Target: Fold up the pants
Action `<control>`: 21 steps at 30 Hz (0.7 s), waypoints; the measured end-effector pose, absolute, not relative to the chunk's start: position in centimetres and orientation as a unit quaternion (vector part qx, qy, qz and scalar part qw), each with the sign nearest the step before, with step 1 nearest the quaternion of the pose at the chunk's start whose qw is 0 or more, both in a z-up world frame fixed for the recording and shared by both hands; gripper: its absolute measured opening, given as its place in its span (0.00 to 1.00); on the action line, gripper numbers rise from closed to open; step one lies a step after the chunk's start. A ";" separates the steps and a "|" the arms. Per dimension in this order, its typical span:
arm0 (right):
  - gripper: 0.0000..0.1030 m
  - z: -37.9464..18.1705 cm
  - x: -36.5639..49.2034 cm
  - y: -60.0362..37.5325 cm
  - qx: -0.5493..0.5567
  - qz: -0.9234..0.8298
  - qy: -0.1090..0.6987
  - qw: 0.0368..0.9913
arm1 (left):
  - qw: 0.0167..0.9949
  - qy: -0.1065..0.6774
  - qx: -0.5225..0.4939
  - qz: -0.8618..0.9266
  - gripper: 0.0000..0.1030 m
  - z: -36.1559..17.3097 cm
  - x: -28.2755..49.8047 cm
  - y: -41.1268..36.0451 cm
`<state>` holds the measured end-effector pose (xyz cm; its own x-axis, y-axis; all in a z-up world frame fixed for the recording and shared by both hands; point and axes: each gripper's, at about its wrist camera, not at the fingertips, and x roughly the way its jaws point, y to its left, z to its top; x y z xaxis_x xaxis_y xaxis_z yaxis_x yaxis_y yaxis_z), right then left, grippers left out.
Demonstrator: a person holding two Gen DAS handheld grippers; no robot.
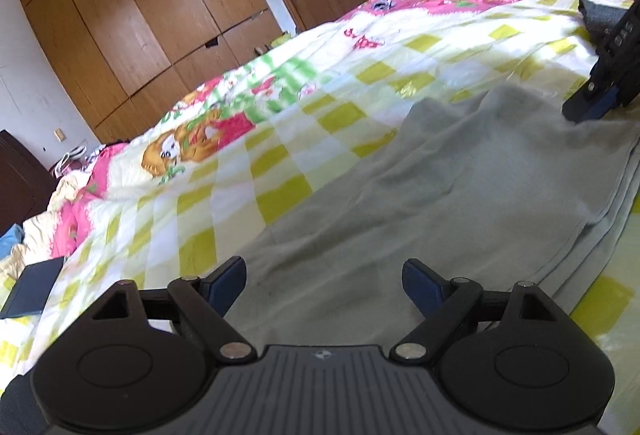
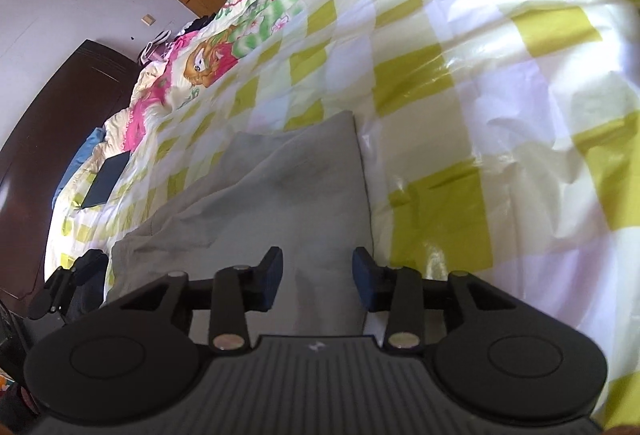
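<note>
Because the soft, limp grey fleece pants (image 1: 460,187) lie folded on the checked quilt (image 1: 320,115) under your empty wide left claw (image 1: 324,285) and half-open right claw (image 2: 318,281), pinch every stacked layer at the edge.

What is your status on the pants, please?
Left gripper open, empty. Right gripper open, empty. Grey pants folded flat on quilt. Nothing obstructing.

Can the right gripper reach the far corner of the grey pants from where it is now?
Probably yes. The right gripper is open above the grey pants, and only flat cloth lies between it and the far corner; nothing blocks the way.
</note>
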<state>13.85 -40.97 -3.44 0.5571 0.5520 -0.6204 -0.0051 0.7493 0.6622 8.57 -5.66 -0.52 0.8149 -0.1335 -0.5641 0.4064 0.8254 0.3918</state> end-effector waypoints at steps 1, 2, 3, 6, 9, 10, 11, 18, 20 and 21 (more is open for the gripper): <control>0.39 -3.7 14.2 -41.1 0.324 0.172 0.438 0.820 | 0.919 0.263 0.250 -0.152 0.96 -0.3 8.4 -6.0; 0.40 -3.9 14.5 -40.9 0.332 0.182 0.438 0.815 | 0.920 0.263 0.244 -0.159 0.96 -0.3 8.2 -6.4; 0.41 -4.0 14.9 -40.5 0.332 0.191 0.440 0.812 | 0.920 0.261 0.240 -0.168 0.96 -0.3 7.9 -7.0; 0.38 -5.0 15.8 -39.7 0.345 0.199 0.439 0.806 | 0.913 0.257 0.247 -0.200 0.96 -0.6 7.0 -9.0; 0.05 -5.8 15.5 -40.2 0.392 0.175 0.442 0.788 | 0.905 0.272 0.241 -0.224 0.95 -1.3 7.1 -10.5; 0.03 -5.7 15.1 -40.5 0.402 0.178 0.436 0.786 | 0.899 0.285 0.237 -0.232 0.96 -1.6 7.4 -10.9; 0.03 -5.5 14.6 -40.9 0.412 0.180 0.427 0.784 | 0.891 0.302 0.240 -0.240 0.95 -2.0 7.6 -11.4; 0.03 -5.4 11.1 -44.7 0.432 0.135 0.404 0.795 | 0.884 0.306 0.254 -0.247 0.95 -1.9 7.1 -12.2; 0.07 -5.5 10.7 -45.0 0.441 0.146 0.407 0.787 | 0.882 0.304 0.260 -0.248 0.95 -1.7 7.0 -12.5; 0.10 -5.5 10.6 -45.0 0.440 0.148 0.412 0.784 | 0.882 0.301 0.263 -0.249 0.95 -1.6 6.9 -12.6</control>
